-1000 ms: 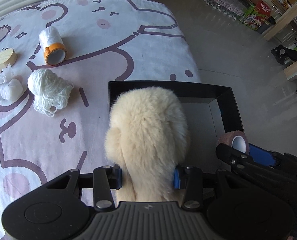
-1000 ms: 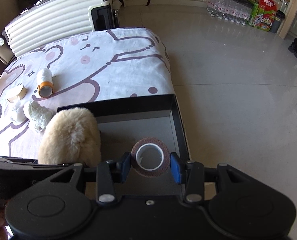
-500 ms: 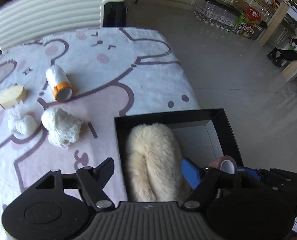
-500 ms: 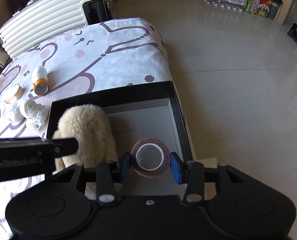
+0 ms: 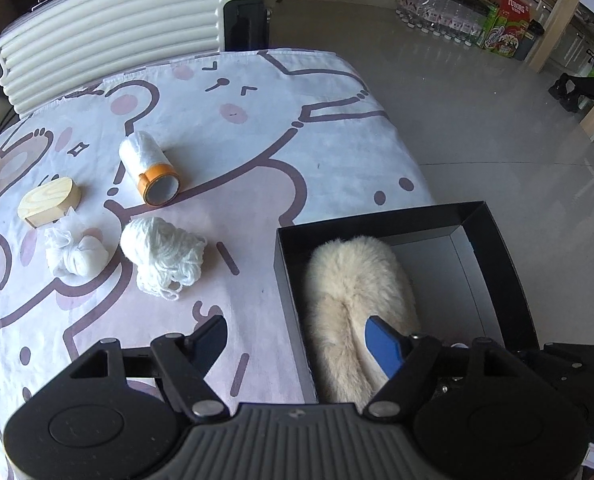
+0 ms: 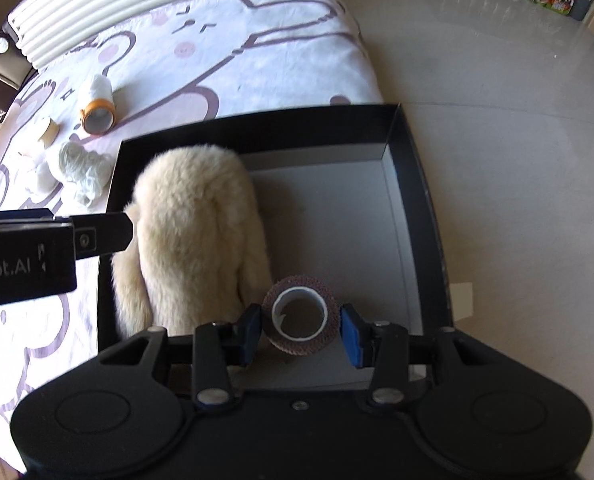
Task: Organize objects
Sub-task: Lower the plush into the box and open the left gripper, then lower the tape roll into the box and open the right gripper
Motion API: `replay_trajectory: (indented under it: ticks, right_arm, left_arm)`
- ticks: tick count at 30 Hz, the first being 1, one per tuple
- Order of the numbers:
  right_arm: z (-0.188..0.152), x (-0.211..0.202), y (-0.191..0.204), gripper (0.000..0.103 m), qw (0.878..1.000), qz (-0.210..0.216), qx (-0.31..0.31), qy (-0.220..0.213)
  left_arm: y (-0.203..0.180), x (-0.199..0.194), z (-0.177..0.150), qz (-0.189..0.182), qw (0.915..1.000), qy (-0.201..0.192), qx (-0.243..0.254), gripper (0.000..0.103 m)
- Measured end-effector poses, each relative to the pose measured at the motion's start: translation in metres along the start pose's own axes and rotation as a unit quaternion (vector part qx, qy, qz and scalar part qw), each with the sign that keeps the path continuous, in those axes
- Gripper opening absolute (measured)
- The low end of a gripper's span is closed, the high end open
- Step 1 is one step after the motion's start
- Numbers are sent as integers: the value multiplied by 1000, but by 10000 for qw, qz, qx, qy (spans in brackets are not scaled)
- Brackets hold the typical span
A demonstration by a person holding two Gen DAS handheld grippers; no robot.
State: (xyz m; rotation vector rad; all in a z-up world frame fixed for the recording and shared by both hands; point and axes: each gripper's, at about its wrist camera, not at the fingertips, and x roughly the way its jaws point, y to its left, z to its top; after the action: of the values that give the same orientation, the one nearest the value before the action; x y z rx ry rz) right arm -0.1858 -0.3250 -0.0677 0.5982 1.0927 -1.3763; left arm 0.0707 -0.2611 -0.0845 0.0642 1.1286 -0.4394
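Right now the left gripper has its fingers spread wide, just opened, pads clear of the furry cream slipper lying along the left side of the black box. Right gripper pinches the brownish tape roll between blue pads, low over the box floor beside the slipper. On the bear-print cloth left of the box: white yarn ball, orange-capped roll, wooden block, white mesh bundle.
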Motion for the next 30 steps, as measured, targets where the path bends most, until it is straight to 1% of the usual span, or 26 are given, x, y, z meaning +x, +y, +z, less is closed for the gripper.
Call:
replay_trajectory:
  ticks: [4,6,8,13,18,24,26,30]
  right_arm:
    - [-3,1,1,45,9999,-112,-42,50]
    - [-2,-1,0,51,9999,-141,4,-5]
    - [-2,-3,-1,60,9998,-176,19,-64]
    - [-2,-9,0,63,9996,-238,8,-128]
    - [-1,-18,-1,65,9991,-302,56,-292]
    - [-1,-31,2,73,9974,-433,20,-570]
    - [-1,-37,3,78,9964,-498,34,-688]
    - [-1,-49,4,80,9940,-565,108,-928]
  left_arm:
    - [1,0,0,33,10000,13,18,77]
    - [1,1,-1,59,10000,19,16,77]
    - [2,1,-1,115,9999,30,28,77]
    - [3,0,-3,193,9998,48,56,77]
    - [3,-3,-5,244,9997,34,58,79]
    - [6,-11,-7,328,9994,-44,28,81]
    - [8,-15,-7,370,9993,-81,19,82]
    - [12,-23,-9,463,9988,-154,10,82]
